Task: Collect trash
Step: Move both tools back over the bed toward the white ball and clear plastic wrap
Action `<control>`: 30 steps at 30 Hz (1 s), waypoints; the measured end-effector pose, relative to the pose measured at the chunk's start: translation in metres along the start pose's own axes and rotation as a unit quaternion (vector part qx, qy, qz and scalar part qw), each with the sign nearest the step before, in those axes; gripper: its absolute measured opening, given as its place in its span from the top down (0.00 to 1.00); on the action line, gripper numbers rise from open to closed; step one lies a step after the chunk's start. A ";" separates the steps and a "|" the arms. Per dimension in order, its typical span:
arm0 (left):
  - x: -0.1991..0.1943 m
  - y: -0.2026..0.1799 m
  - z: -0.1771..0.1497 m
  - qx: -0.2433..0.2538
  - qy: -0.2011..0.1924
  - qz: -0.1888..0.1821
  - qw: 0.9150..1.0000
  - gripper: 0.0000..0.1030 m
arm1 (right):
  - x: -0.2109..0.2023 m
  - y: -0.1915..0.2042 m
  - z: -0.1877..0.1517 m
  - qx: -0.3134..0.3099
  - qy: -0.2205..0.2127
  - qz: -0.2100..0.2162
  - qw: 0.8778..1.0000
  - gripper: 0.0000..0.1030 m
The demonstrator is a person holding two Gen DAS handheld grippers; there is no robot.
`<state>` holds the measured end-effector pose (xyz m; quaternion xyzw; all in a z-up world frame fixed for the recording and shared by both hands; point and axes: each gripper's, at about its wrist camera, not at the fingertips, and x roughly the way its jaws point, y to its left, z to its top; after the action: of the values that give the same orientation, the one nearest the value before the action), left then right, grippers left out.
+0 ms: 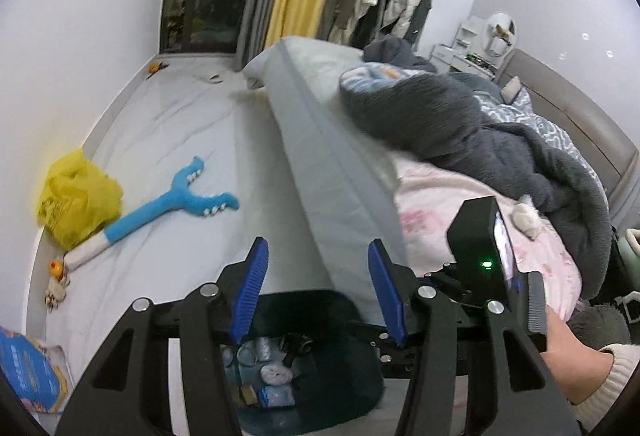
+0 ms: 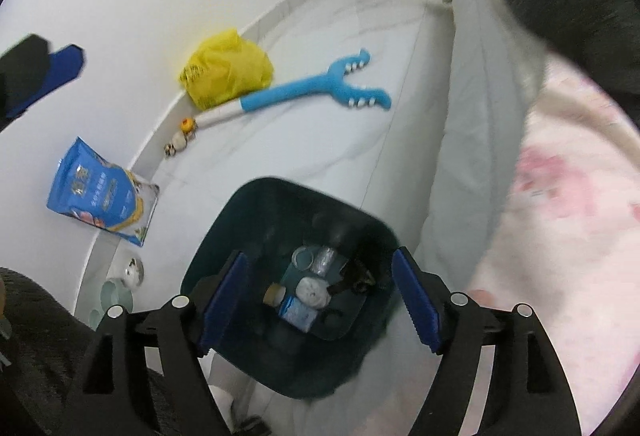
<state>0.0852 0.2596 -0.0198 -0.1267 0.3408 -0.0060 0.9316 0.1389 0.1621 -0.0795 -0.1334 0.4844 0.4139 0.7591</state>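
A dark teal trash bin (image 2: 224, 236) stands on the floor beside the bed, holding a crumpled tissue (image 2: 314, 292), clear plastic bottles (image 2: 320, 258) and other scraps. It also shows in the left wrist view (image 1: 344, 312). My right gripper (image 2: 320, 302) is open and empty, right above the bin. My left gripper (image 1: 318, 288) is open and empty, above the bin's near side. A yellow plastic bag (image 2: 226, 70) lies crumpled by the wall; it shows in the left wrist view too (image 1: 78, 196). A blue snack packet (image 2: 102, 192) leans on the wall.
A blue and white plush toy (image 2: 308, 90) lies on the white floor. Small toys (image 2: 182, 136) sit along the baseboard. Bowls (image 2: 124, 276) stand near the wall. The bed (image 1: 460, 204) with pink sheet and grey blanket fills the right side.
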 end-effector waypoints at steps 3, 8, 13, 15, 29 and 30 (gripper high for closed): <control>0.004 -0.017 0.007 0.017 -0.008 0.005 1.000 0.45 | -0.022 -0.012 -0.001 0.003 -0.021 -0.006 1.000 0.22; 0.015 -0.045 0.012 0.036 -0.009 -0.009 0.999 0.39 | -0.058 -0.036 -0.007 0.014 -0.062 -0.020 0.998 0.19; 0.031 -0.078 0.013 0.056 -0.002 -0.019 0.998 0.30 | -0.089 -0.074 -0.015 0.046 -0.094 -0.051 0.993 0.17; 0.038 -0.092 0.013 0.069 -0.001 -0.025 0.997 0.28 | -0.101 -0.092 -0.019 0.067 -0.105 -0.065 0.990 0.17; 0.077 -0.167 0.015 0.096 0.006 -0.067 0.993 0.19 | -0.167 -0.202 -0.039 0.132 -0.142 -0.165 0.967 0.12; 0.079 -0.171 0.014 0.098 0.007 -0.069 0.993 0.19 | -0.170 -0.210 -0.043 0.138 -0.144 -0.165 0.966 0.12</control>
<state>0.1678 0.0901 -0.0182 -0.0580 0.3357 -0.1043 0.9344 0.2394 -0.0792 0.0015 -0.0447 0.3937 0.2264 0.8898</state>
